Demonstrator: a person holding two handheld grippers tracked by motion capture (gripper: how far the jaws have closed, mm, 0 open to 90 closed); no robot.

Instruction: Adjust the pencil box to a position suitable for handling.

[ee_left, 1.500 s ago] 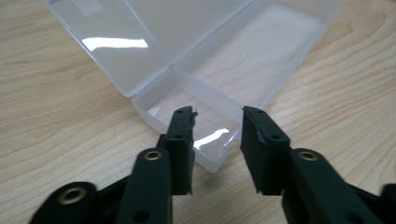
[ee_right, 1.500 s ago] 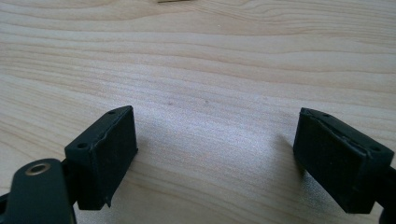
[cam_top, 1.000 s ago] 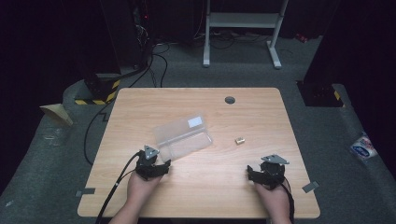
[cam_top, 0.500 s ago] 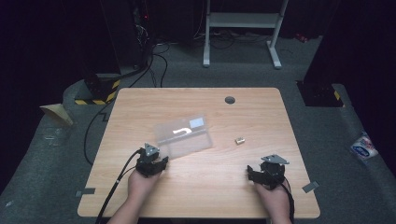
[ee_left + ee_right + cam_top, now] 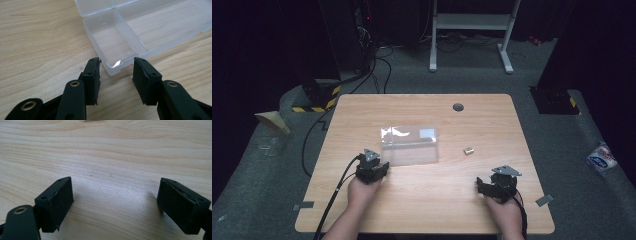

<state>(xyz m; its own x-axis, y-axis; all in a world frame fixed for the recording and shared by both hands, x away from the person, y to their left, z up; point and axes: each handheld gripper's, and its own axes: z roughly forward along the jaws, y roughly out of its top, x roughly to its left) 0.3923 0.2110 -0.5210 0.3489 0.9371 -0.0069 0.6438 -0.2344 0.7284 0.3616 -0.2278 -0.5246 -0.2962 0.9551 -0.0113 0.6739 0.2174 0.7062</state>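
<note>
Clear box (image 5: 410,145) open; small brass piece (image 5: 469,150) beside

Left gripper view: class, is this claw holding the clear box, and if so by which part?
Nothing is held. The left claw is open, its jaws either side of the clear box's near corner, not clamped on it.

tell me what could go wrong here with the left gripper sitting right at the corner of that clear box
1. The left gripper is open with only the corner of the clear plastic box between its jaws. Closing on that thin, light wall could make the box skid or tip on the smooth table.

2. The box lies open and looks empty, so a nudge might swing its lid or turn it.

3. The small brass-coloured piece lies loose beside the box; a sliding box could knock it away.
</note>
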